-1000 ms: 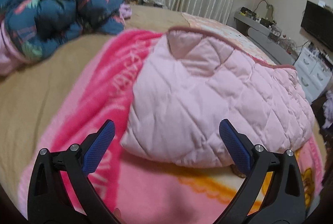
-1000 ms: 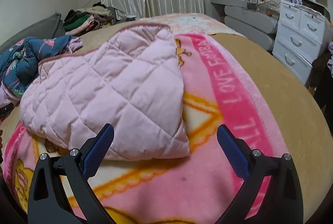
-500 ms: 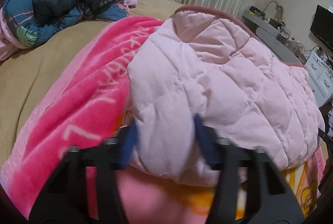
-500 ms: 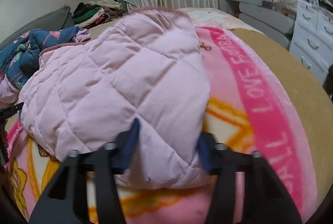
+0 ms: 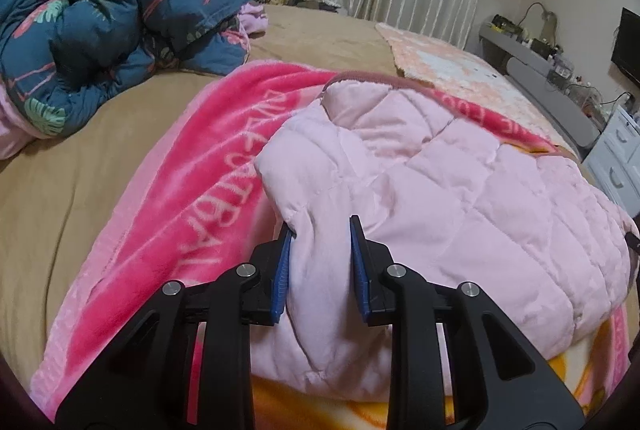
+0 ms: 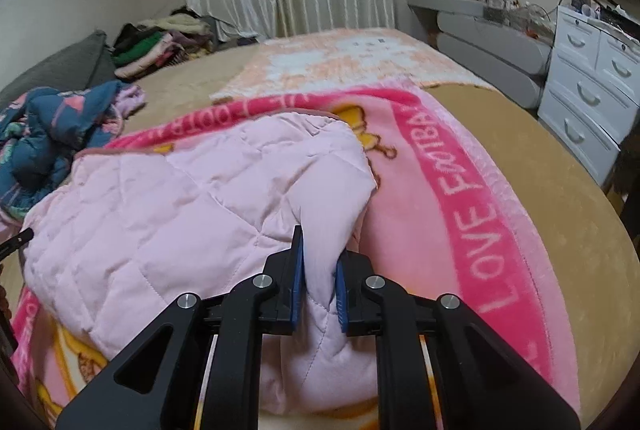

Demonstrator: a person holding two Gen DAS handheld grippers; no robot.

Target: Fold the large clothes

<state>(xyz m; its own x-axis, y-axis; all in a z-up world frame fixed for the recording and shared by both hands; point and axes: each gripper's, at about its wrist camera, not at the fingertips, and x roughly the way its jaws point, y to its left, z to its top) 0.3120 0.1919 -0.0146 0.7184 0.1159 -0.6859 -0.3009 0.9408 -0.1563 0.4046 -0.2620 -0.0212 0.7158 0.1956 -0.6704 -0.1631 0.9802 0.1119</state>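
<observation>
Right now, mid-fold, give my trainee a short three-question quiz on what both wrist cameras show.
1. True or false: the right gripper is pinching the pale pink quilted jacket.
2. What lies directly under the jacket? A) bare tan bed cover B) pink printed blanket C) grey pillow
3. Fill in: the left gripper has a fold of the ______ between its pads.

Key
1. True: the pads press a corner of the fabric.
2. B.
3. Jacket; the left jaws are closing on its near edge. The blue floral quilt lies apart, untouched.
</observation>
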